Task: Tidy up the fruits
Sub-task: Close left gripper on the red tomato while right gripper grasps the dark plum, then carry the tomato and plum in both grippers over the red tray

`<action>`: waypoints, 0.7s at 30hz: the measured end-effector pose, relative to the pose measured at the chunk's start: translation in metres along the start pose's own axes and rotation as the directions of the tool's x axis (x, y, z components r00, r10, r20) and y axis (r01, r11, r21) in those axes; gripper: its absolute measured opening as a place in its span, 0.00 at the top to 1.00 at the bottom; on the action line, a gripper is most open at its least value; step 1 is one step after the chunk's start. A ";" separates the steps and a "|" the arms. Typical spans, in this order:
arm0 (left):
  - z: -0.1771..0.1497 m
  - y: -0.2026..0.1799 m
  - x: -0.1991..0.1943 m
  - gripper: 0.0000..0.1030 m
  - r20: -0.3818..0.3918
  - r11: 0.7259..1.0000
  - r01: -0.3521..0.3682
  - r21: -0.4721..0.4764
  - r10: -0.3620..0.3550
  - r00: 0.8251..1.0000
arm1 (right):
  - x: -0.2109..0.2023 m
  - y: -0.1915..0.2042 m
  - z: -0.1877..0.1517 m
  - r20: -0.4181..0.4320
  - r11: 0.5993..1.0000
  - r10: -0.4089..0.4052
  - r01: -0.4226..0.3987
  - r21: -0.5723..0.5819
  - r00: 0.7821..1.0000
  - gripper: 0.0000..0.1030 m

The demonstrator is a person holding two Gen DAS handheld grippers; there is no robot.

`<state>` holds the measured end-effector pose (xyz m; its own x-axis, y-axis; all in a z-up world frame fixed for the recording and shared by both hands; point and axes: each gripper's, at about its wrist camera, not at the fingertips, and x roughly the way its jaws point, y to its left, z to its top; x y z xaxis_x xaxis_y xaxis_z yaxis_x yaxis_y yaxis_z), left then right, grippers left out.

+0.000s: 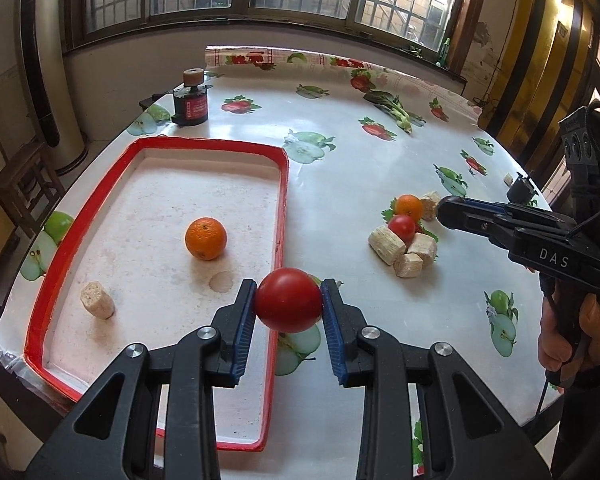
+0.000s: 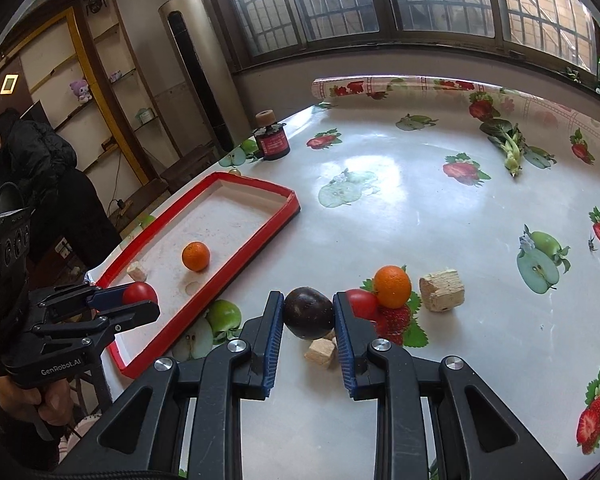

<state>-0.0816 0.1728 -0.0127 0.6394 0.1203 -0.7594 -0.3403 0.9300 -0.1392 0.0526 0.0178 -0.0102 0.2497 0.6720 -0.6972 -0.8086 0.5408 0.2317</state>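
The left gripper [image 1: 288, 300] is clamped on a tomato [image 1: 288, 300], both blue pads pressed against its sides, and it hangs right over the near right rim of the red tray [image 1: 148, 142]. From the right wrist view that same tomato [image 2: 140, 293] sits between the left gripper's fingers above the tray's near end.

Inside the tray, an orange [image 1: 206, 238] rests near the middle, and a corn piece [image 1: 97, 300] stands toward the near left corner. Both are well apart from each other.

Over on the right, the right gripper [image 2: 309, 312] has its pads tight on a dark plum [image 2: 309, 312], held at the pile of fruit on the tablecloth [image 1: 340, 184]. Just right of it a second tomato [image 2: 362, 303] touches a second orange [image 2: 393, 286], and a corn chunk [image 2: 442, 284] lies just beyond that orange. More corn pieces [image 2: 320, 351] peek out under the plum. In the left wrist view the pile shows the orange [image 1: 409, 207] at the far side, the tomato [image 1: 402, 227] nearer, and corn chunks [image 1: 388, 245] bunched around them, with the right gripper's tips hiding the plum.

At the far left corner of the table stands a dark jar [image 1: 190, 104]. A leafy green [image 1: 392, 109] lies at the far right.
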 end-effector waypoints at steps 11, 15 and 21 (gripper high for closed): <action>0.003 0.028 -0.006 0.71 0.018 0.999 -0.029 -0.040 0.030 0.999 | 0.016 0.033 0.014 -0.011 0.998 0.037 -0.037 -0.052 0.999 0.75; 0.004 0.037 -0.007 0.71 0.020 0.998 -0.040 -0.055 0.041 0.999 | 0.022 0.041 0.020 -0.015 0.997 0.047 -0.048 -0.063 0.999 0.75; 0.006 0.055 -0.008 0.71 0.021 0.995 -0.062 -0.079 0.063 0.998 | 0.036 0.050 0.027 -0.027 0.995 0.066 -0.068 -0.079 0.997 0.75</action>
<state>-0.1011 0.2248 -0.0106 0.6310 0.1862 -0.7531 -0.4322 0.8906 -0.1418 0.0355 0.0821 -0.0054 0.1815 0.6925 -0.6982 -0.8631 0.4525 0.2244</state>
